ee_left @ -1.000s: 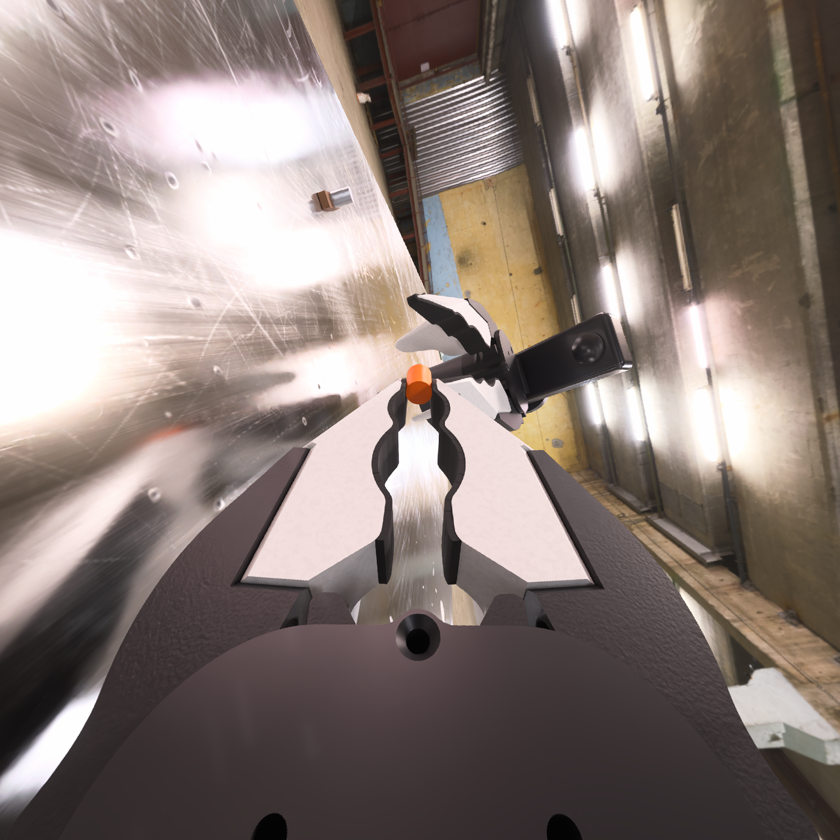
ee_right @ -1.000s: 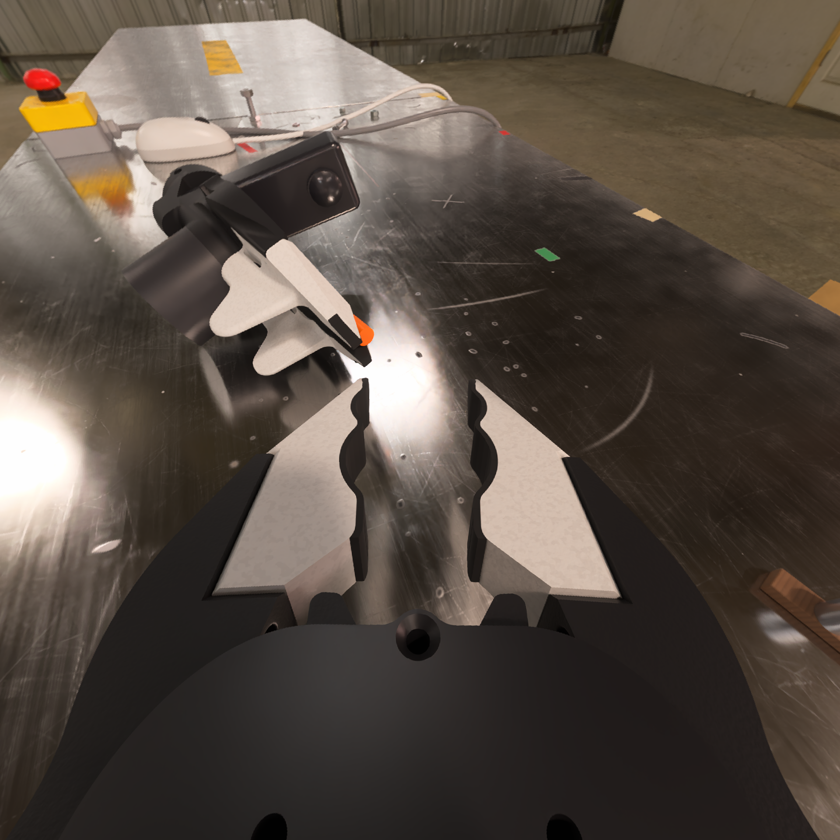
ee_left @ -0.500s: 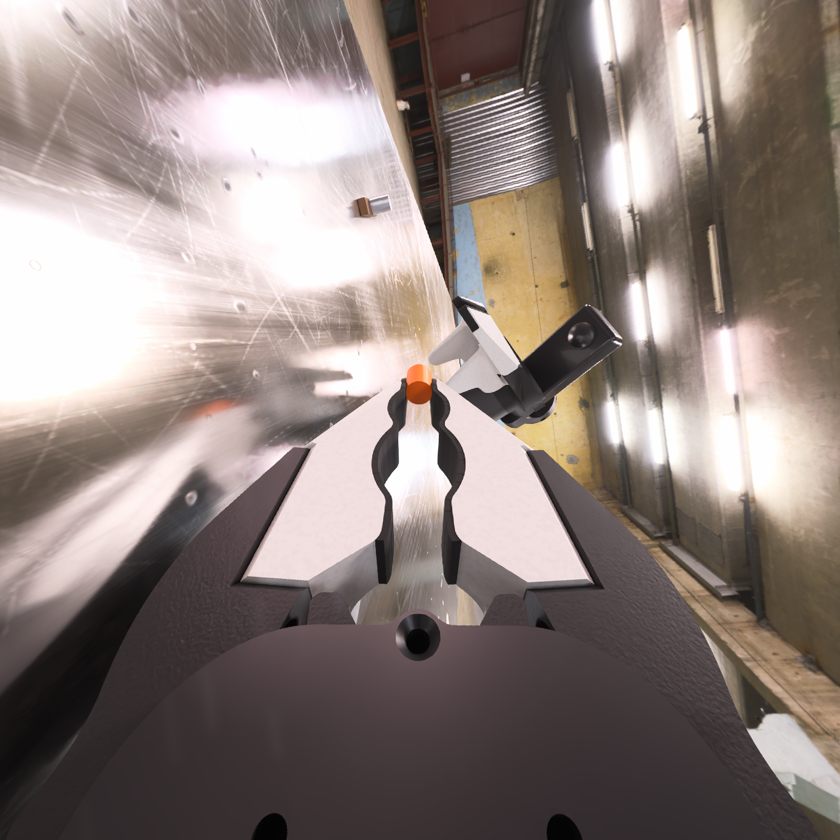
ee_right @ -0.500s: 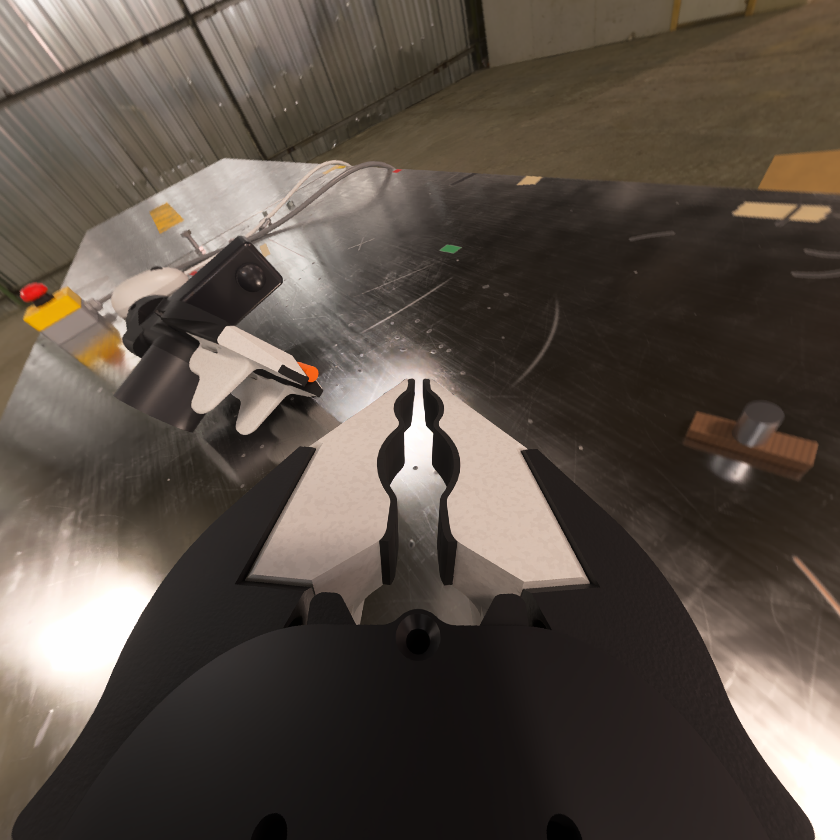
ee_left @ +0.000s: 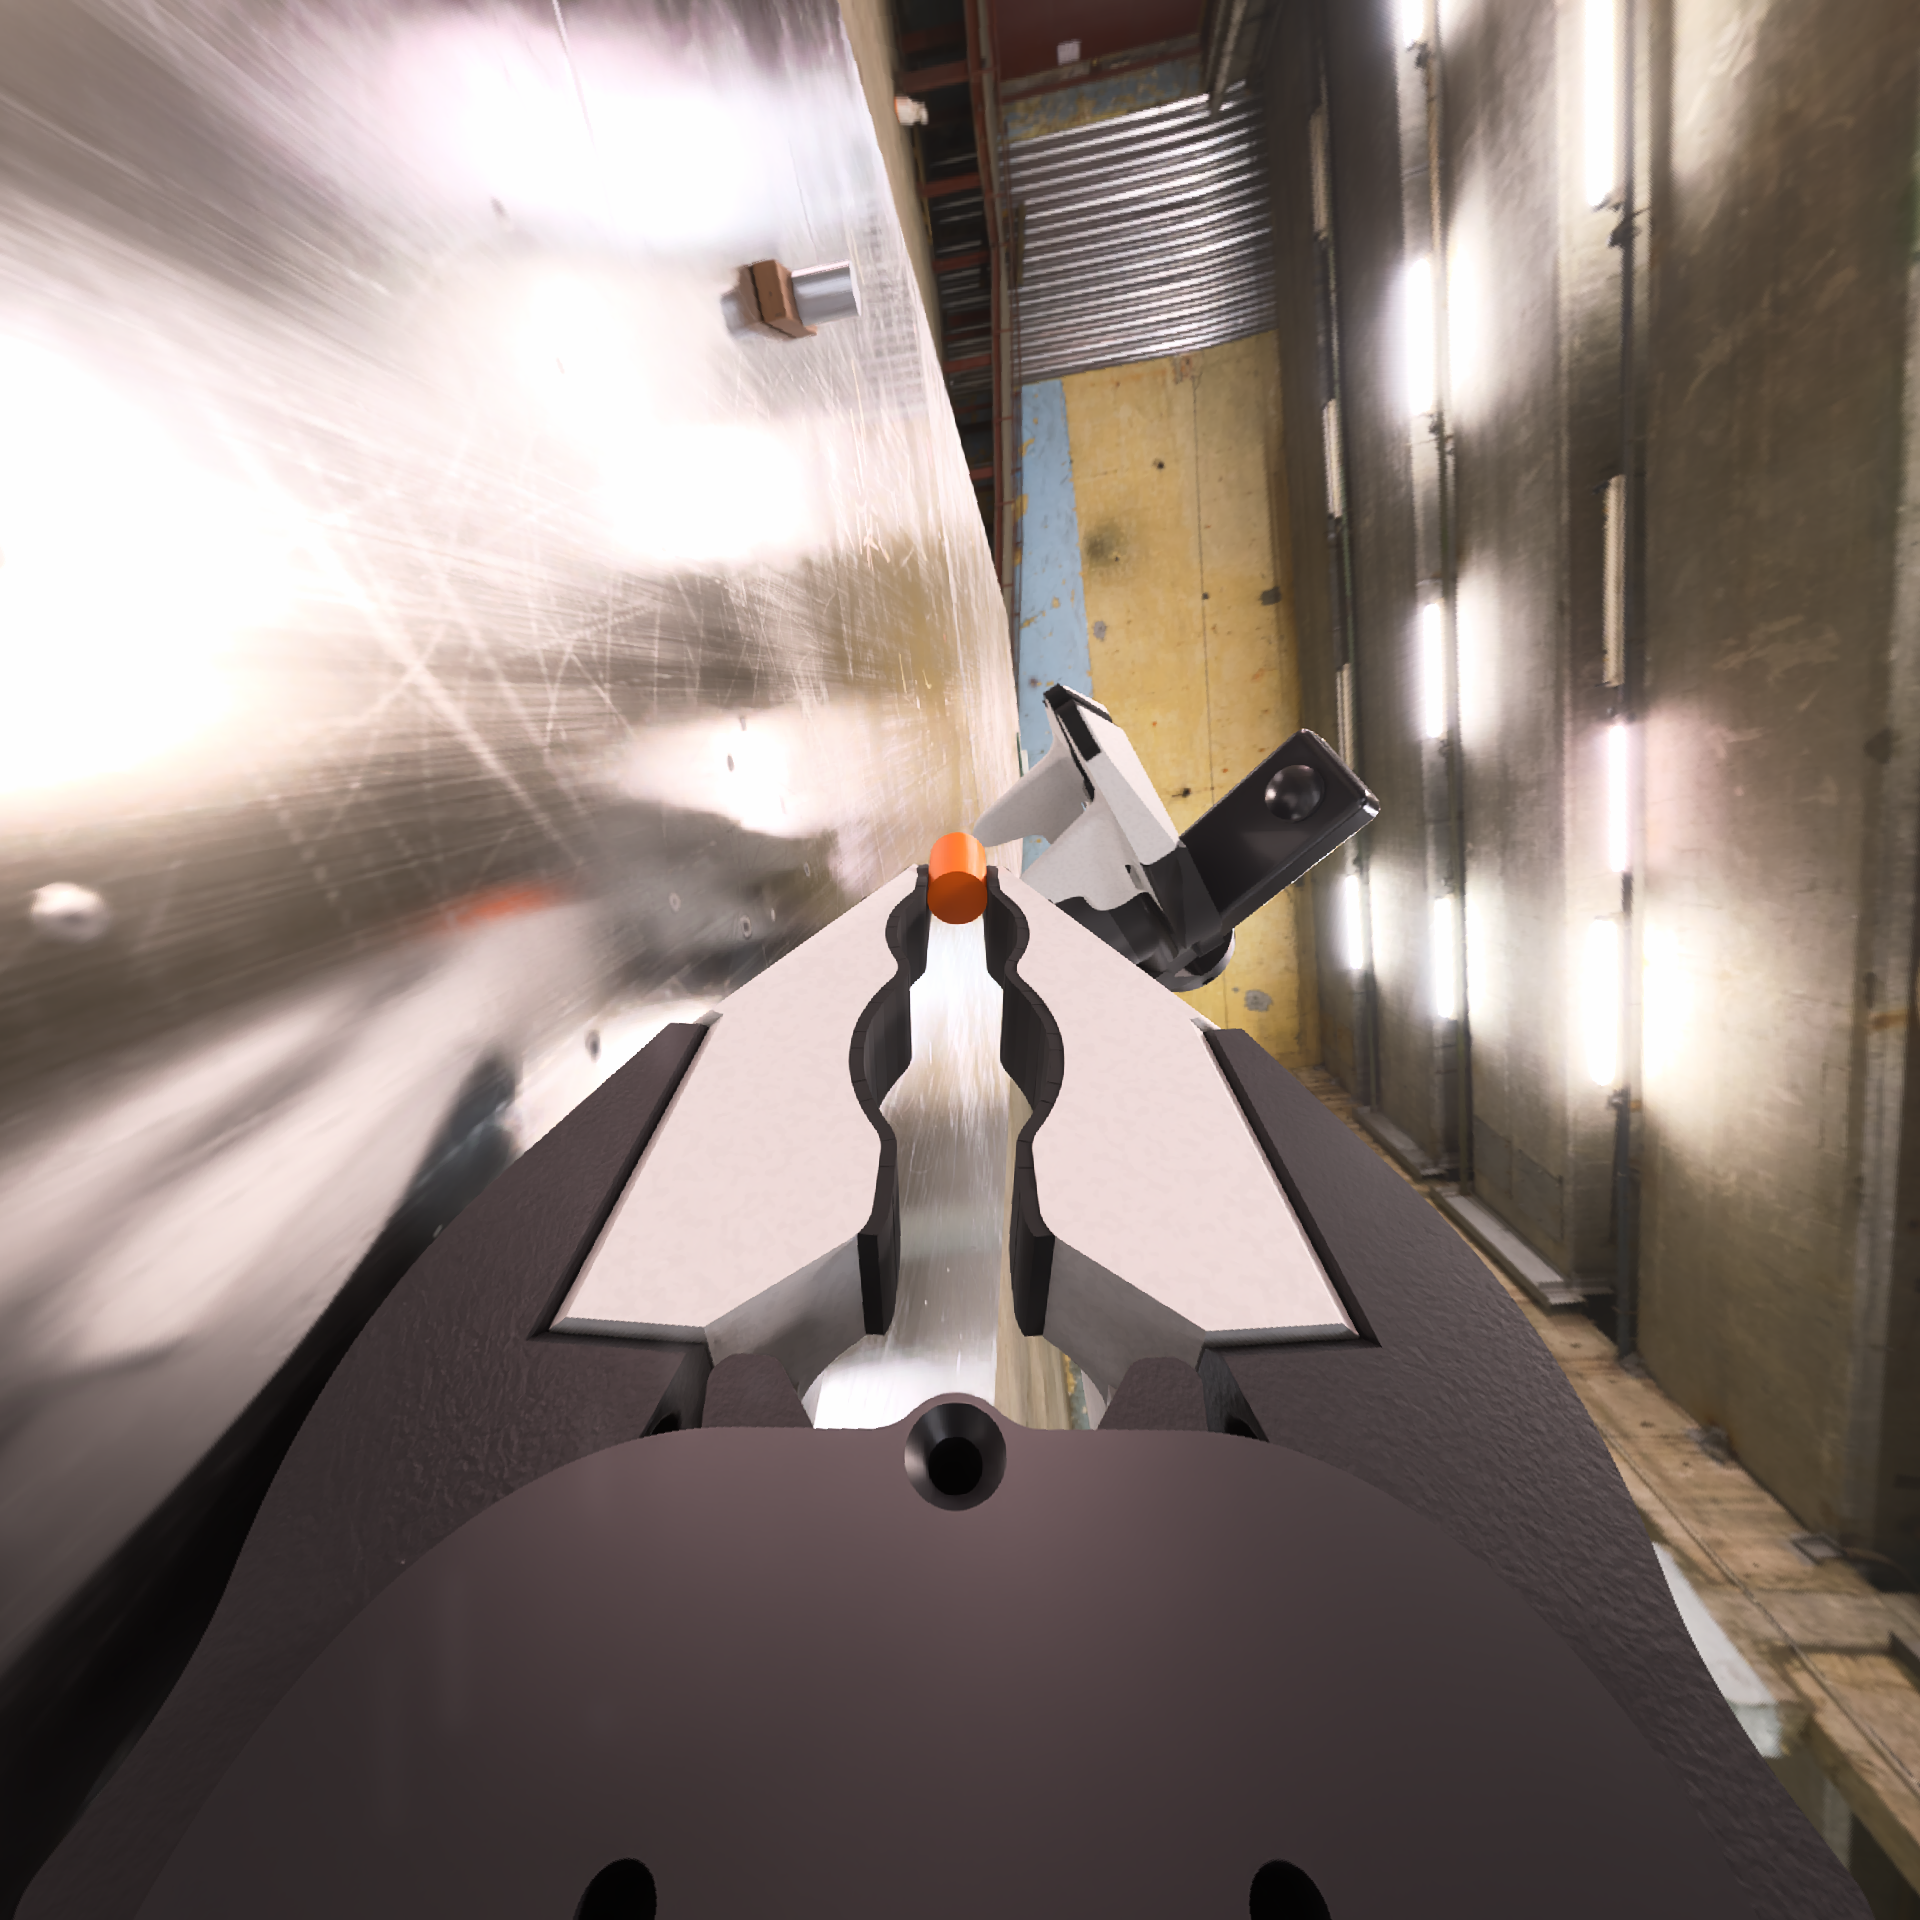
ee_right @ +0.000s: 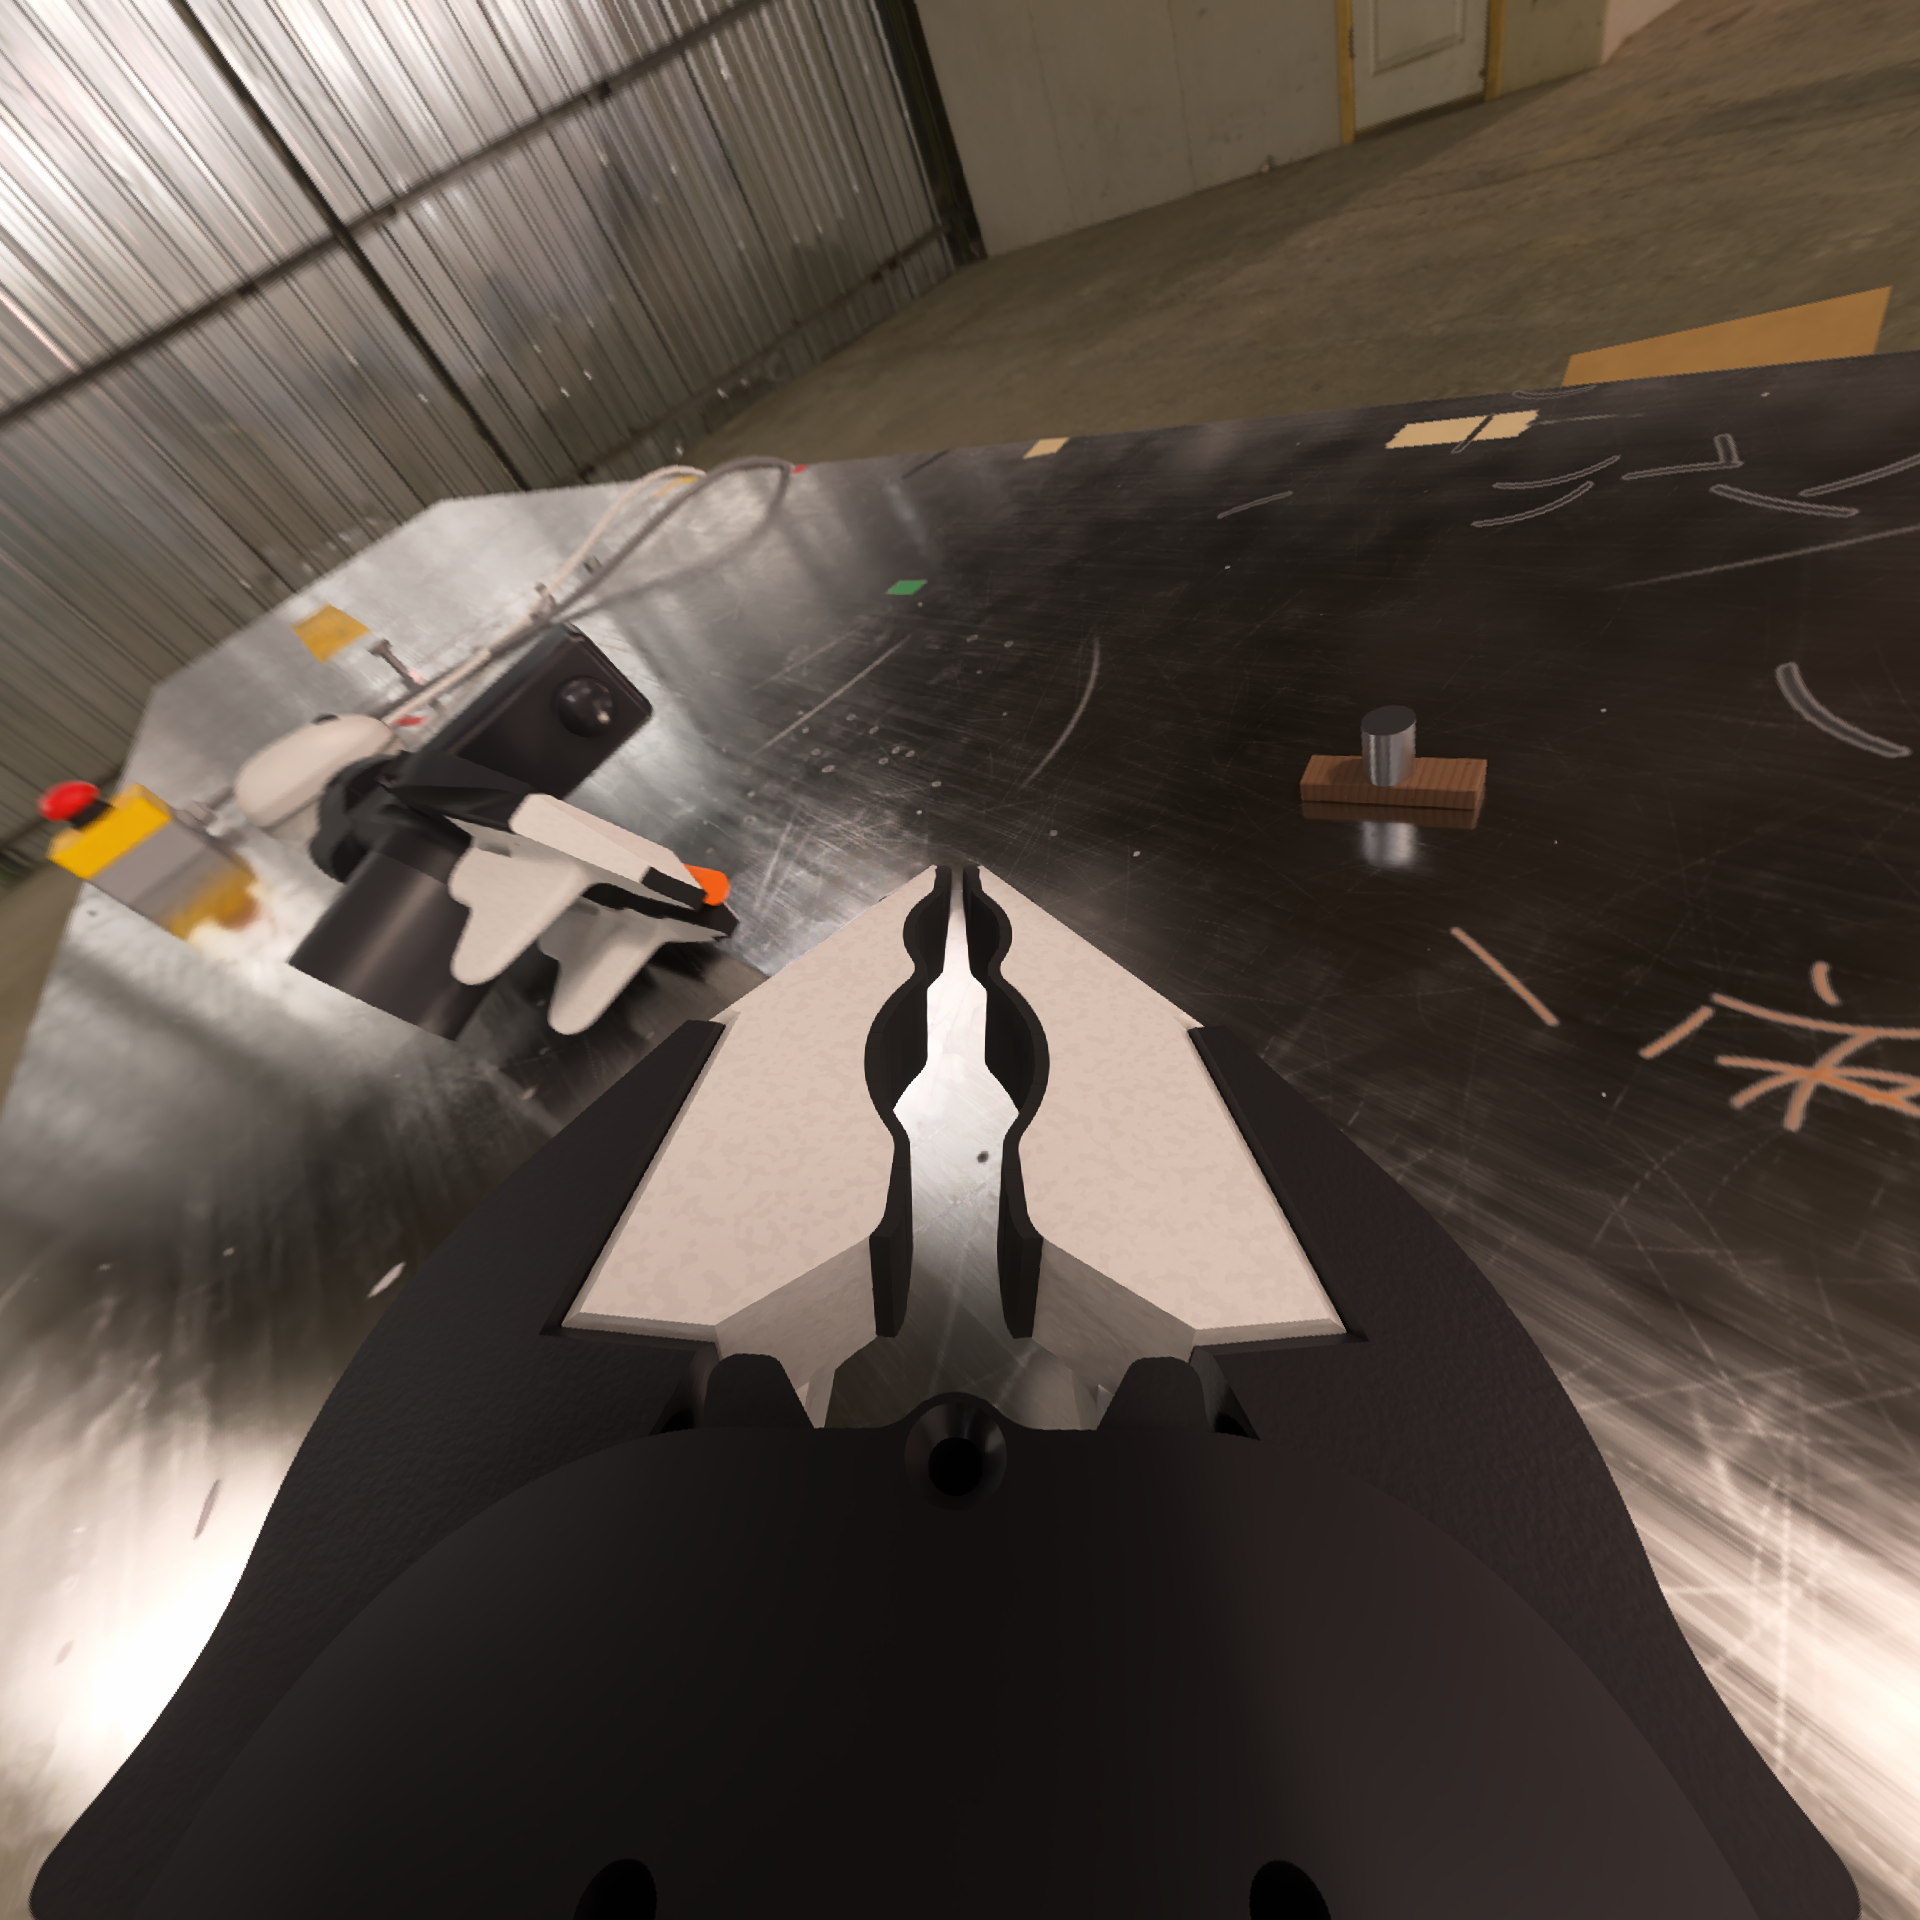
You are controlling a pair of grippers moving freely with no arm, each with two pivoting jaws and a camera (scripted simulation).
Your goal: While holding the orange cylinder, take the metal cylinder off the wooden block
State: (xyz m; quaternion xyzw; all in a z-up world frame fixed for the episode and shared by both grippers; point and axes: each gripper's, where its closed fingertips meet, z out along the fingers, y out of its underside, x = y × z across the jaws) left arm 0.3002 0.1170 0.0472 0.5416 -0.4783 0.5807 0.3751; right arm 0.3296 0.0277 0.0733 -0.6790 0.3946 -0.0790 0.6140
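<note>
My left gripper (ee_left: 956,891) is shut on the small orange cylinder (ee_left: 957,889) at its fingertips, just above the metal table. It also shows in the right wrist view (ee_right: 698,902) at the left, with the orange cylinder (ee_right: 711,883) in its tips. The metal cylinder (ee_right: 1388,744) stands upright on the wooden block (ee_right: 1392,792) on the table, ahead and to the right of my right gripper (ee_right: 956,875), which is shut and empty above the table. In the left wrist view the metal cylinder (ee_left: 821,293) and block (ee_left: 767,299) are far off, and the right gripper (ee_left: 1075,727) hangs beyond my tips.
The scratched metal table (ee_right: 1143,644) spreads under both grippers. At its far left end are a yellow box with a red button (ee_right: 109,842), a white rounded object (ee_right: 312,764) and white cables (ee_right: 644,520). The table's edges drop to a concrete floor (ee_right: 1247,270).
My right gripper closed its fingers and swung right, away from the left gripper, bringing the block and metal cylinder into view. My left gripper kept hold of the orange cylinder.
</note>
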